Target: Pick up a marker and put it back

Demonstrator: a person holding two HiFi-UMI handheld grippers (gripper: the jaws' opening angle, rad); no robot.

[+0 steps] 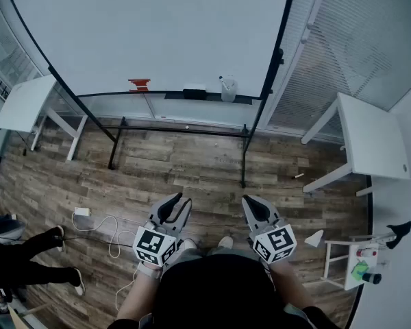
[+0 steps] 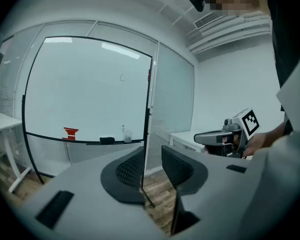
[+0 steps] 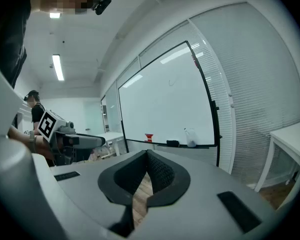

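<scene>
Both grippers are held low and close to the person's body, pointing forward over the wood floor. The left gripper (image 1: 181, 201) has its jaws parted with a clear gap and nothing between them, as the left gripper view (image 2: 152, 151) shows. The right gripper (image 1: 248, 201) has its jaw tips brought together on nothing (image 3: 146, 154).

Ahead of both, well apart from them across the floor, stands a whiteboard (image 1: 151, 33) with a ledge (image 1: 164, 95) along its lower edge. A clear cup (image 1: 228, 90) sits on that ledge roughly straight ahead of the gap between the two grippers. A thin stick rises from it, probably the marker (image 1: 222, 80), though it is too small to be sure. Beside the cup, toward the left gripper's side, lie a black eraser (image 1: 194, 94) and a red object (image 1: 139, 84).

The task looks not yet begun, since neither gripper is near the ledge. A marker should be light, stiff and smooth-barrelled, so it may slip or swivel if pinched at one end. The safer hold is probably across the barrel near its middle, on the part standing clear of the cup's rim. The ribbed pads (image 2: 130, 168) should help. The cup looks light and could tip if nudged.
</scene>
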